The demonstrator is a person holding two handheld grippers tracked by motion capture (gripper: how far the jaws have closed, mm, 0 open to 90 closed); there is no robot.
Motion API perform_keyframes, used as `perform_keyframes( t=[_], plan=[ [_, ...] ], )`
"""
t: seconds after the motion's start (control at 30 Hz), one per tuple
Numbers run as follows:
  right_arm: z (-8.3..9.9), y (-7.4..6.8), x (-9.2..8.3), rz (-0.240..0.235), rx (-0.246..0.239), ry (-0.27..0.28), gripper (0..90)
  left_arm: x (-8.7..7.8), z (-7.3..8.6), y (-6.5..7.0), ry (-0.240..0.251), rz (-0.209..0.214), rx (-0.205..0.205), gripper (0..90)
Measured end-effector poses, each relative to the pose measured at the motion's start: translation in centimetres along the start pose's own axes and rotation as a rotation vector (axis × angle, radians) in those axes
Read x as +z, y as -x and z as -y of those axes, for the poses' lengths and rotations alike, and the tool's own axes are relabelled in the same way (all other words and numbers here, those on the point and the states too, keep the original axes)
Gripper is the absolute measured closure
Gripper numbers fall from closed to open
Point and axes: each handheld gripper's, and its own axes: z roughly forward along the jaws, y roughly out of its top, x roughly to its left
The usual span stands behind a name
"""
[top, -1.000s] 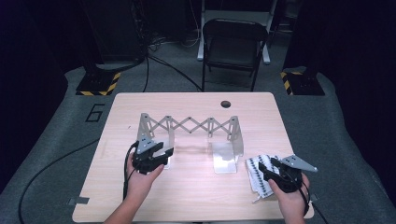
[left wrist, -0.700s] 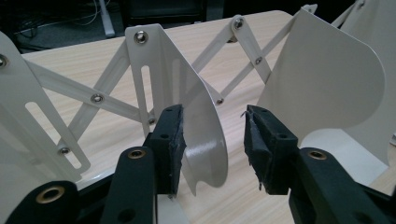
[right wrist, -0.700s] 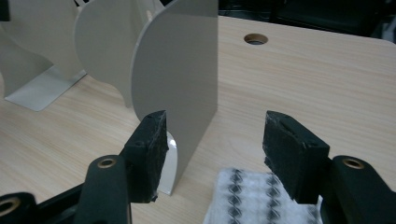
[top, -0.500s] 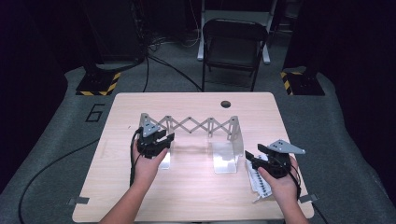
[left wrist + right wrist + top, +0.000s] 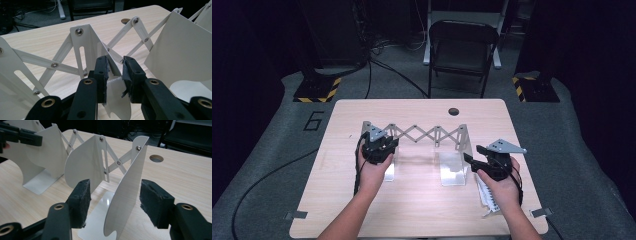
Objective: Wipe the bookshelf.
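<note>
Stands across the middle of the table point(image 5: 422, 215): a rack point(image 5: 452, 150) of thin white sheet-metal plates joined by a riveted scissor lattice point(image 5: 427, 134), drawn out sideways.

Left gripper point(image 5: 384, 145) at the rack's left end, jaws nearly together and just been closing around the upright edge of the left plate point(image 5: 117, 100), which passes between the pads. Looks pressed against one pad; hard to say from the left gripper view whether the other has met it yet.

Right gripper point(image 5: 472, 156) at the other end, jaws wide, just been closing a little, straddling the right plate point(image 5: 127, 190) with clear air on both sides. Nothing held.

Probably light and stiff plate by plate, but loose as a whole: should fold or stretch along the lattice rather than move as one piece. Smooth painted metal, so likely slippery under the pads, with thin edges. Not fragile, though a plate may bend if twisted.

Best taken by an end plate in each gripper, pads flat on both faces, well in from the curved edge and clear of rivets and slots. Worth keeping both pulls in line with the lattice to avoid racking it.
</note>
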Motion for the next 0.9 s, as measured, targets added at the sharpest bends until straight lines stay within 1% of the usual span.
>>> perform_keyframes(
  t=[0.07, 0.1, 0.2, 0.27, 0.33, 0.37, 0.47, 0.5, 0.53, 0.57, 0.63, 0.7, 0.77, 0.9],
  plan=[
    [0.0, -0.2, 0.5, 0.006, -0.009, -0.018, 48.2, 0.1, -0.1, 0.0, 0.002, -0.005, -0.008, 74.2],
    [0.0, -0.2, 0.8, 0.014, -0.023, -0.027, 50.1, 0.1, -0.1, -0.1, -0.004, -0.003, -0.013, 74.7],
    [0.1, -0.4, 1.5, 0.01, -0.02, -0.043, 56.1, 0.1, -0.3, -0.1, -0.008, -0.009, -0.013, 75.6],
    [0.2, -0.5, 1.7, 0.016, -0.022, -0.055, 60.3, 0.1, -0.3, -0.1, -0.007, -0.02, -0.009, 76.8],
    [0.2, -0.6, 1.8, 0.001, -0.005, -0.056, 60.7, 0.1, -0.3, -0.2, -0.007, -0.023, -0.011, 78.6],
    [0.2, -0.8, 1.8, 0.0, 0.004, -0.053, 60.9, 0.0, -0.3, -0.4, -0.01, -0.026, -0.013, 79.8],
    [0.4, -1.5, 1.3, 0.01, -0.008, -0.049, 63.0, -0.2, -0.2, -0.7, -0.011, -0.028, -0.021, 83.3],
    [0.5, -1.7, 1.1, 0.008, -0.003, -0.044, 63.6, -0.3, -0.2, -0.8, -0.015, -0.025, -0.016, 84.2],
    [0.6, -1.9, 0.9, -0.009, -0.007, -0.046, 63.8, -0.4, -0.2, -0.8, -0.011, -0.025, -0.016, 84.7],
    [0.7, -2.2, 0.8, -0.02, -0.008, -0.041, 61.2, -0.5, -0.1, -0.9, -0.014, -0.028, -0.011, 85.2],
    [0.9, -2.8, 0.4, -0.023, -0.023, -0.035, 56.2, -0.7, 0.0, -1.0, -0.014, -0.027, -0.008, 86.0],
    [0.9, -3.0, 0.0, -0.019, -0.042, -0.028, 54.9, -1.0, 0.1, -1.1, -0.014, -0.024, -0.009, 86.7],
    [0.6, -3.0, -0.4, -0.025, -0.043, -0.005, 54.1, -1.2, 0.2, -1.1, -0.013, -0.029, 0.001, 87.4],
    [-0.2, -2.4, -0.8, -0.039, -0.042, 0.016, 50.8, -1.9, 0.6, -1.4, -0.011, -0.018, 0.008, 88.9]
  ],
)
